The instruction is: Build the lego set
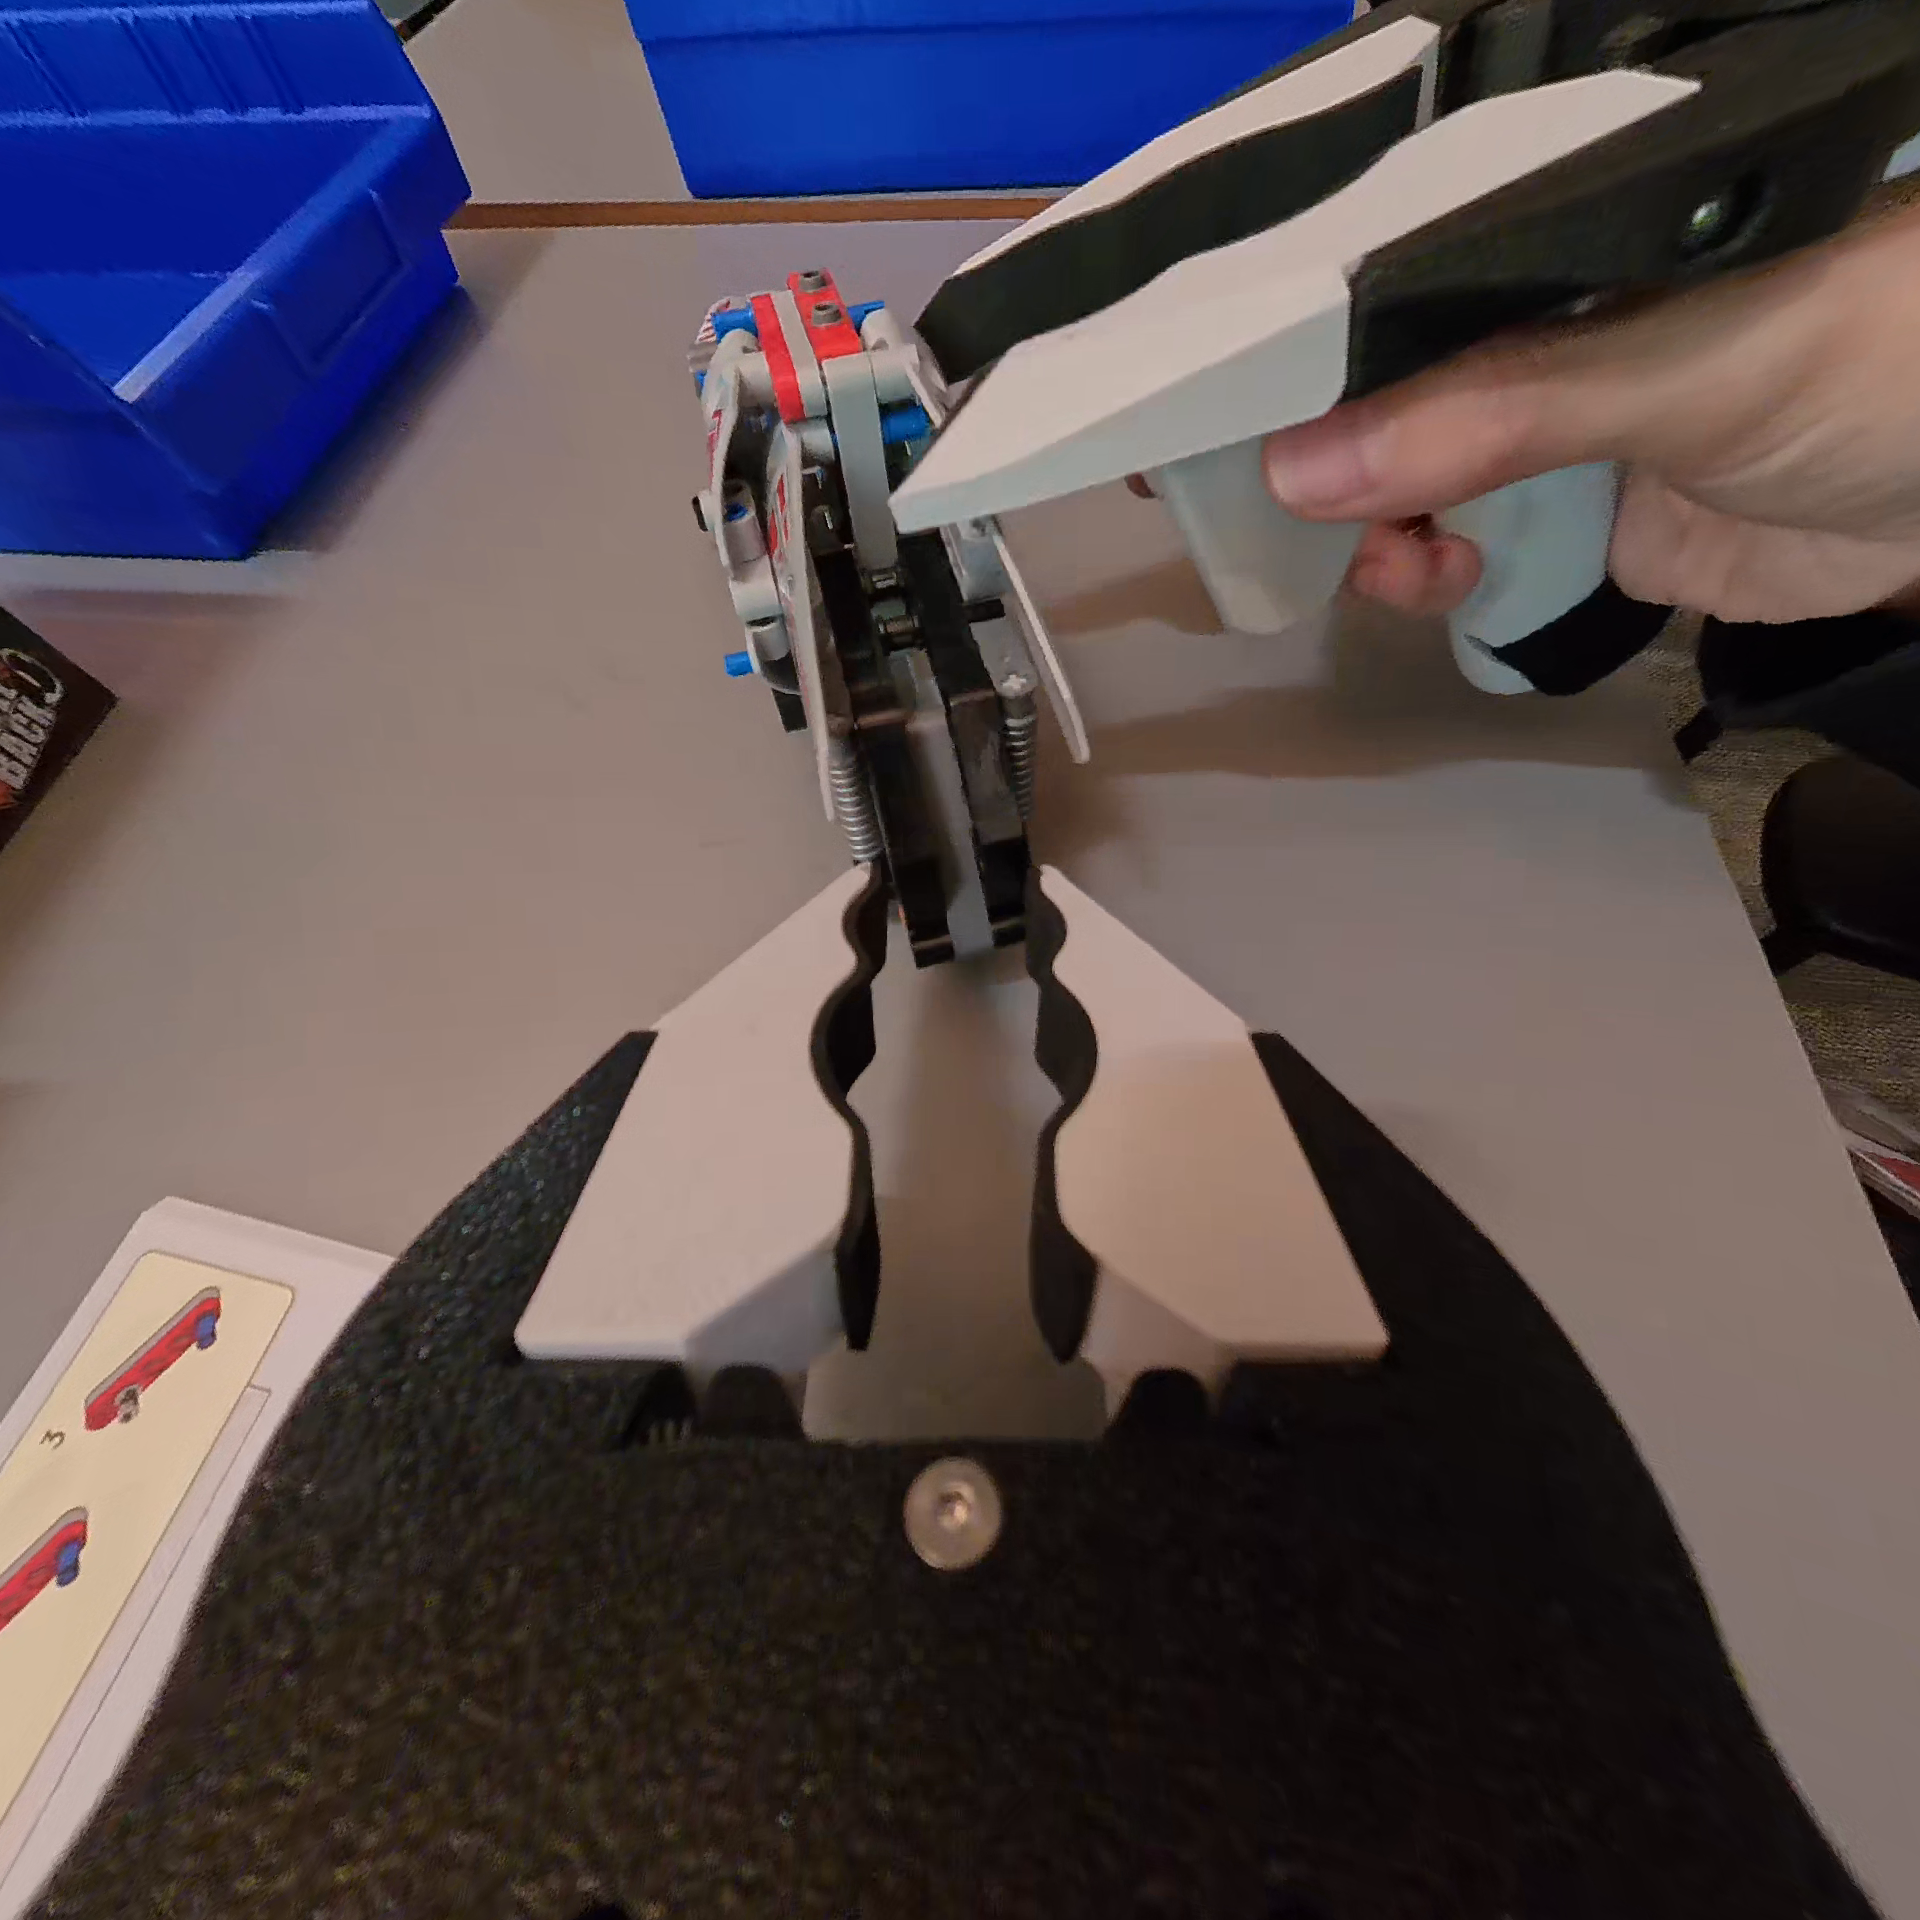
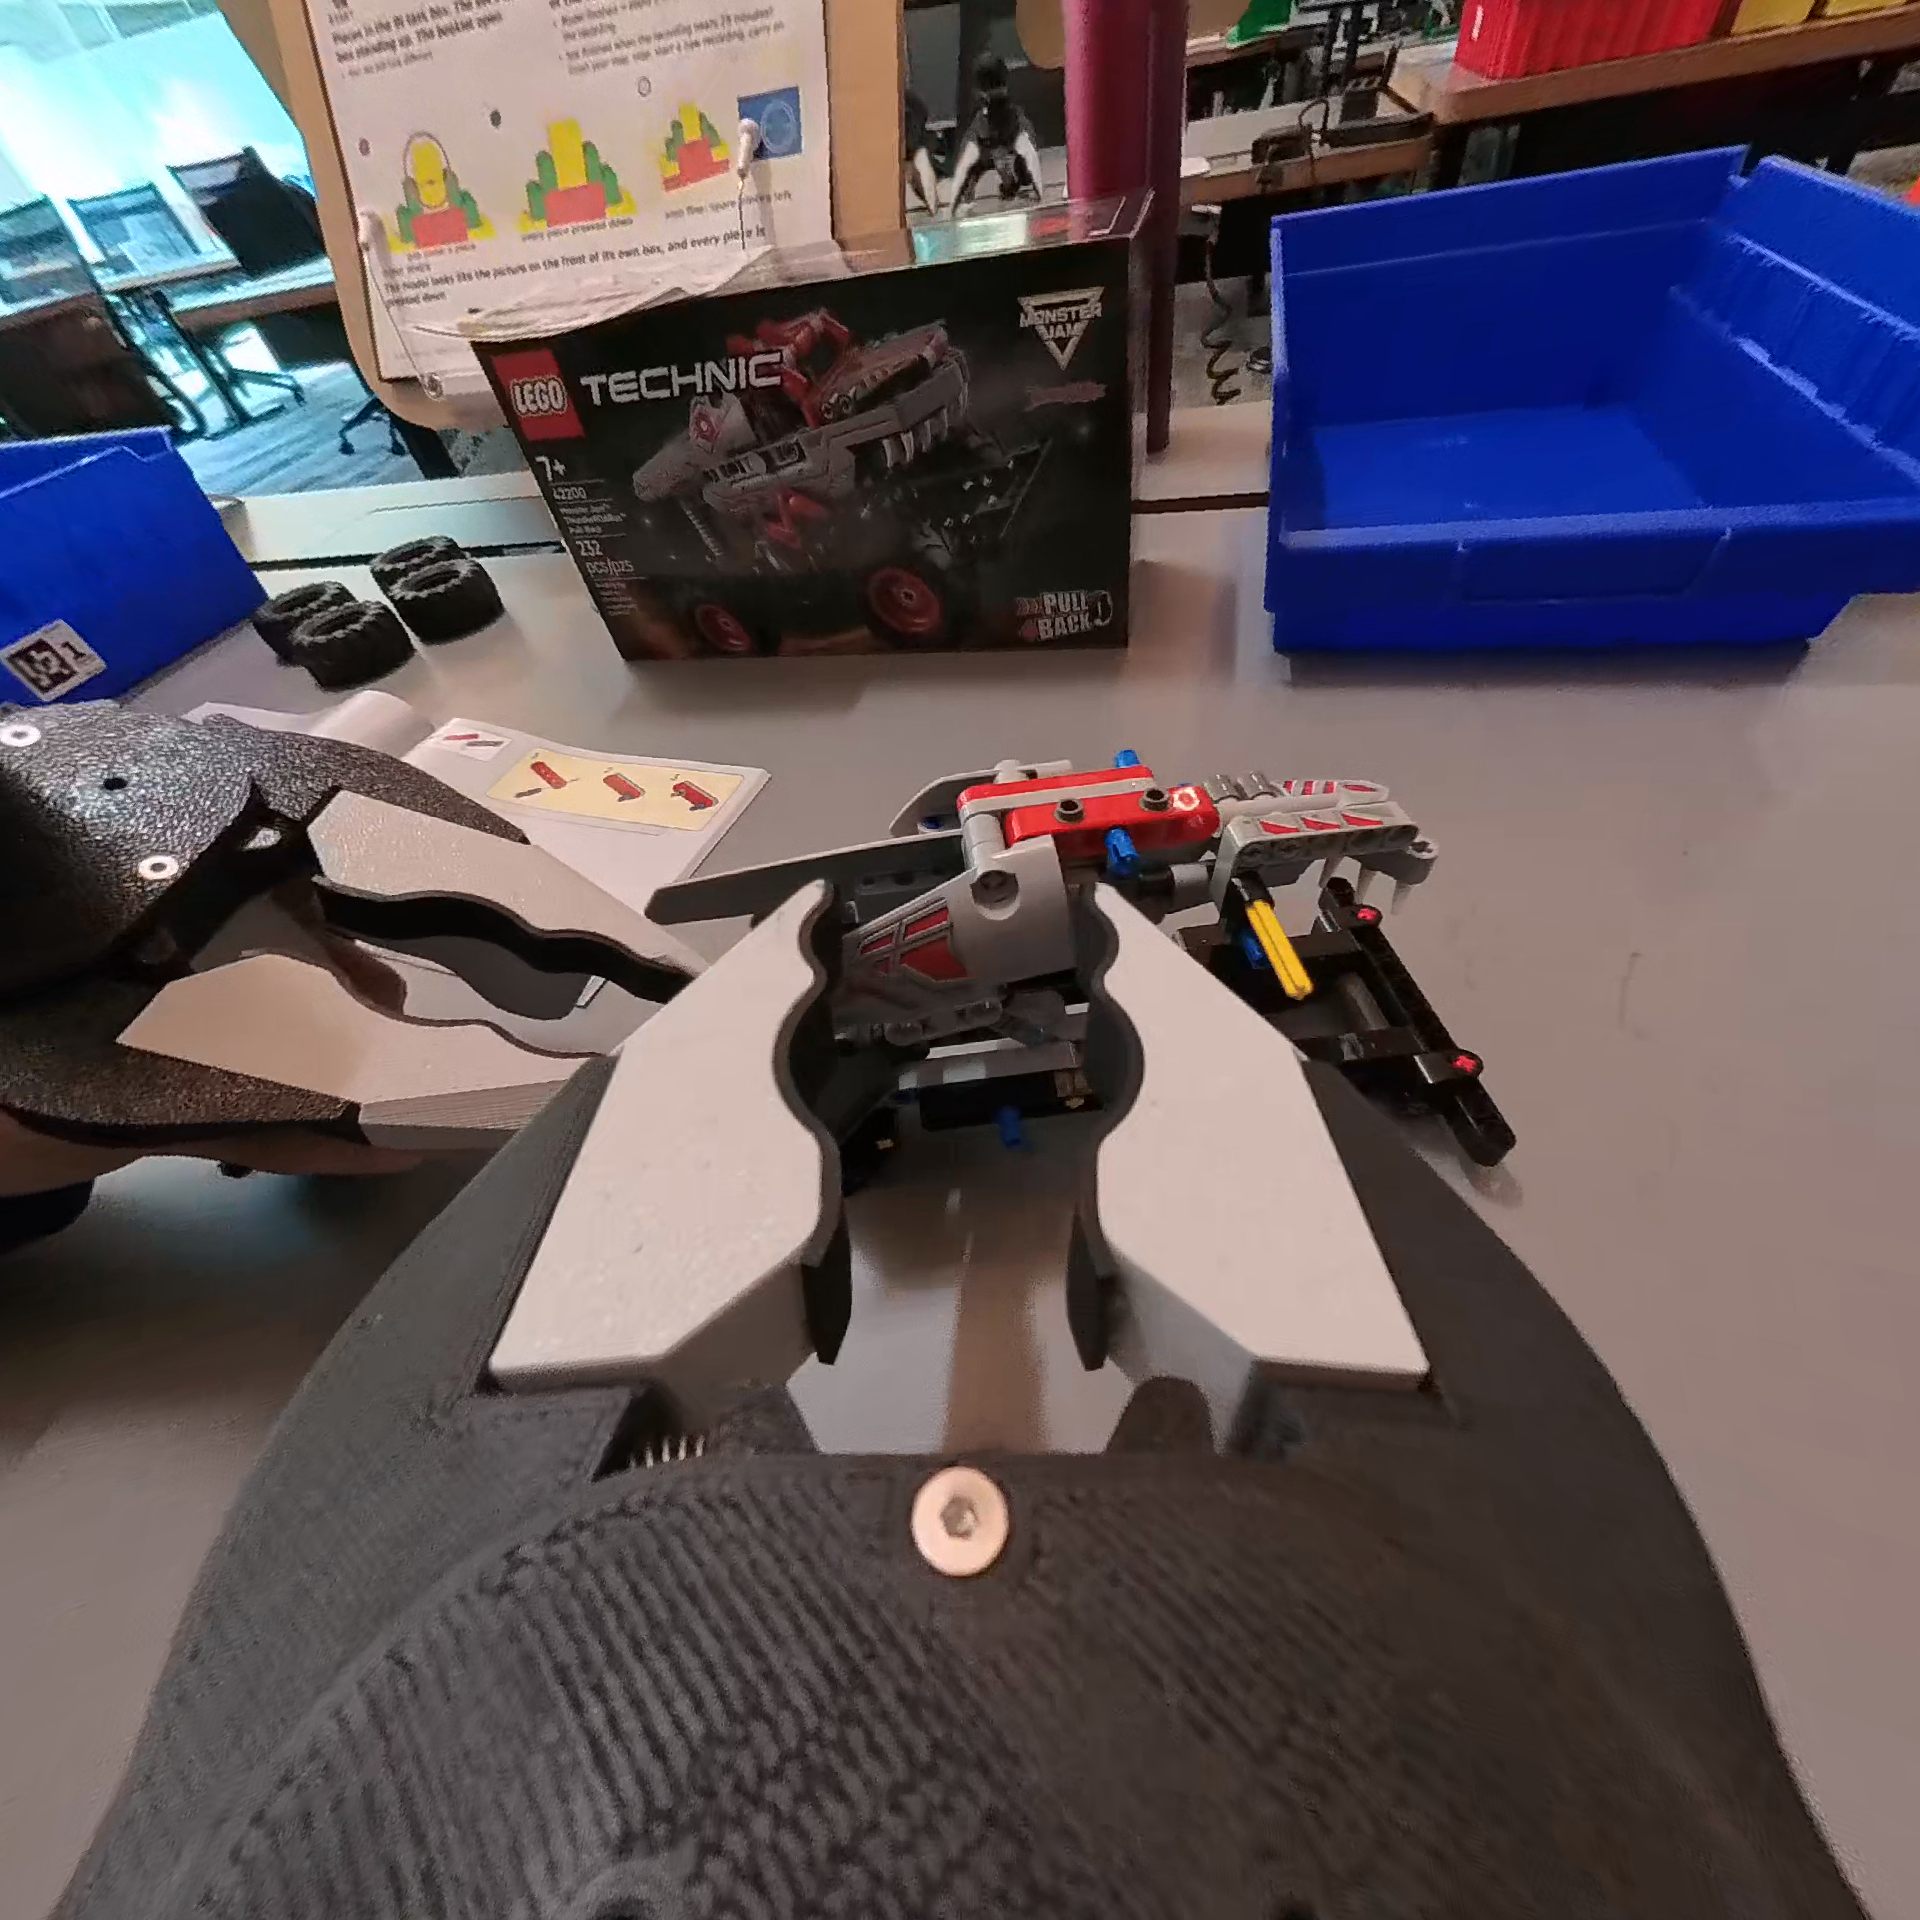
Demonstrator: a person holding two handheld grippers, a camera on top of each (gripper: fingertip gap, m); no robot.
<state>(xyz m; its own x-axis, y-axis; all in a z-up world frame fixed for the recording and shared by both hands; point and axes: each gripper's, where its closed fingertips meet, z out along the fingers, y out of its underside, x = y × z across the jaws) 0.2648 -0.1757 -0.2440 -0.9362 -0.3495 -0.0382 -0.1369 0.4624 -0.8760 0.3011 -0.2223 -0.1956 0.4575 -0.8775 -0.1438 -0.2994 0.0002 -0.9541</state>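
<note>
The partly built lego truck point(image 1: 805, 358) is grey, red and black with blue pins, and stands on the grey table point(image 1: 416, 831). My left gripper point(image 1: 956, 888) is shut on the black and grey end of its chassis. My right gripper point(image 1: 914, 416) comes in from the upper right, held by a hand point(image 1: 1662, 416), and clamps the upper body. In the right wrist view the truck point(image 2: 1081, 816) lies across the frame. My right gripper point(image 2: 961, 904) is shut on its grey and red side panel. The left gripper point(image 2: 634, 1013) reaches in from the left.
Blue bins stand at the back point(image 1: 208, 260) point(image 2: 1558, 416). The set's box point(image 2: 831, 468) stands behind the truck, with several black tyres point(image 2: 374, 613) to its left. An open instruction booklet point(image 2: 613, 790) point(image 1: 125, 1403) lies near the left gripper. The table edge point(image 1: 1766, 935) runs close on the right. My right fingertips sit around 8 cm from my left ones.
</note>
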